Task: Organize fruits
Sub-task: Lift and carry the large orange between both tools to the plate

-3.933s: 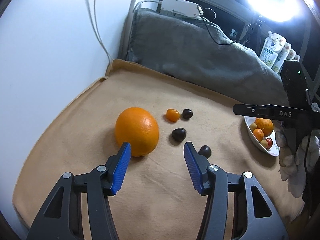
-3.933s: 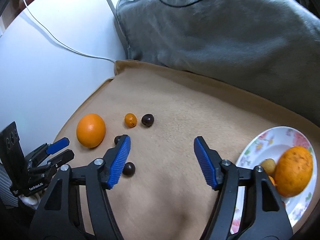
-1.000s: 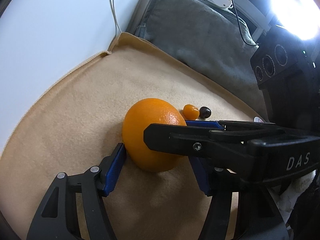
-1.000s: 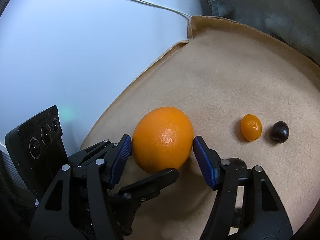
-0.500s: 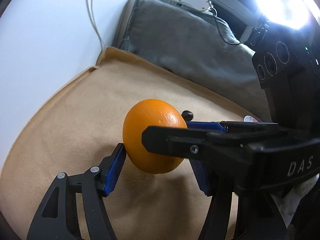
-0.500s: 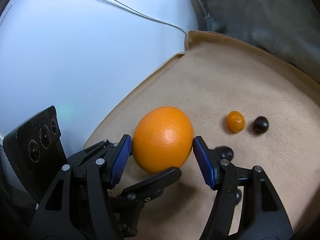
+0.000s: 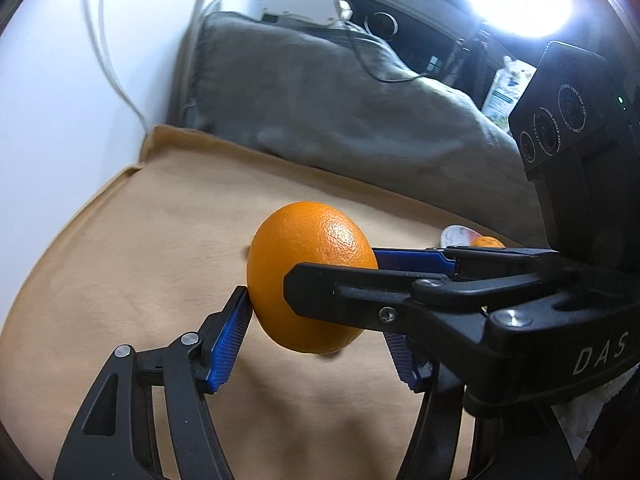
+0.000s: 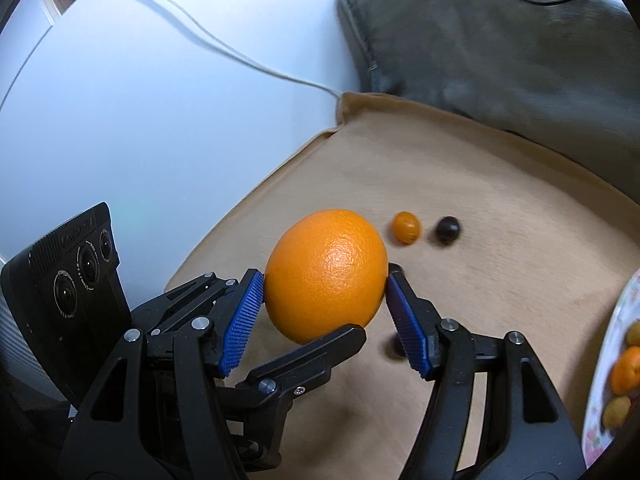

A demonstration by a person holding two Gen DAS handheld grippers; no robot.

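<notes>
Beige fleece blanket is lying below; both the left gripper and right gripper fingers are clamping the large round orange aloft. Transfer step; next, carrying toward the floral plate.

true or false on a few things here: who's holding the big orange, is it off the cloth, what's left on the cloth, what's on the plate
1. Both grippers clamp the big orange. True: the right gripper and left gripper each press it from two sides.
2. The orange rests on the tan cloth. False: it hangs above it.
3. A small orange fruit and a dark fruit lie side by side on the cloth. True.
4. The plate is empty. False: it holds several fruits.
</notes>
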